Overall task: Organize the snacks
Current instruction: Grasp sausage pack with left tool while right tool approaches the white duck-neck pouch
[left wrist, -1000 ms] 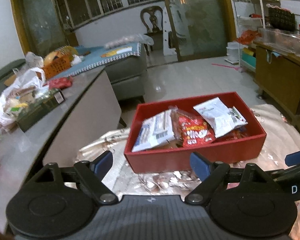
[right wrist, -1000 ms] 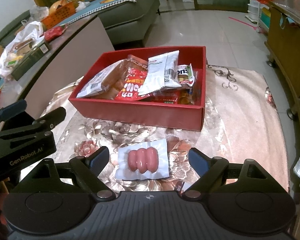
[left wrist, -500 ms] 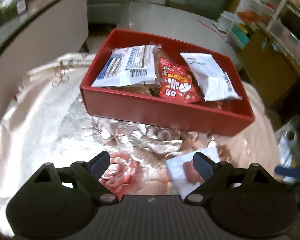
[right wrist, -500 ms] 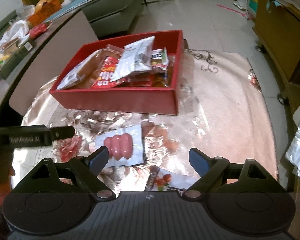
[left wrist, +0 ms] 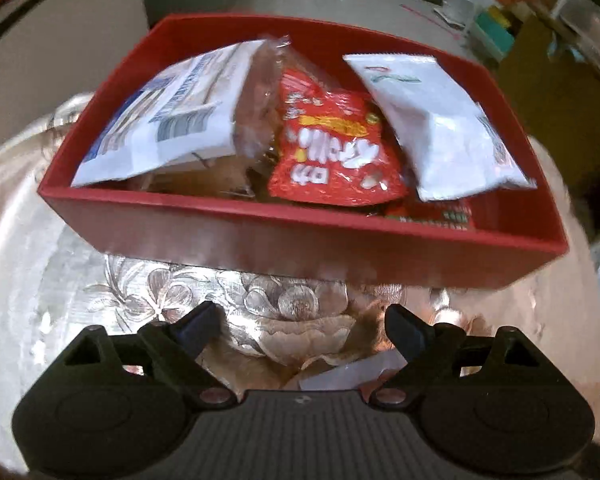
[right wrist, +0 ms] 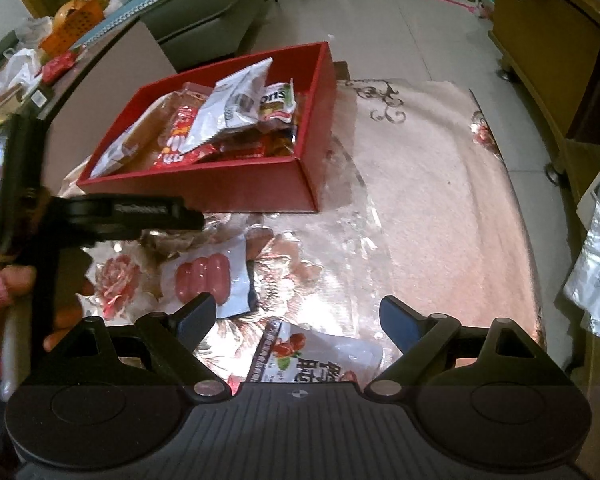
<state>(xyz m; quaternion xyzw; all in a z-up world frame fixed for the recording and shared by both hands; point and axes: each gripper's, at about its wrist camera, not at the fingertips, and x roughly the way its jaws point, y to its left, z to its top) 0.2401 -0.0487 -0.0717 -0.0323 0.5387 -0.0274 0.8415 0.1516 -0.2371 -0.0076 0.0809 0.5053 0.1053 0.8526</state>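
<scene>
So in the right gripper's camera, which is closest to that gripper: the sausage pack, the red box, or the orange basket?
From the right gripper:
1. Sausage pack, on the cloth just ahead, by its left finger.
2. Red box, farther ahead, left of centre.
3. Orange basket, far back at the upper left.

left wrist view: low, close behind the red box (left wrist: pixel 300 248), somewhat blurred, facing over its near wall. right wrist view: higher, farther back, facing the box (right wrist: pixel 236 188) obliquely. shared: box, floral cloth (right wrist: pixel 420 200).
</scene>
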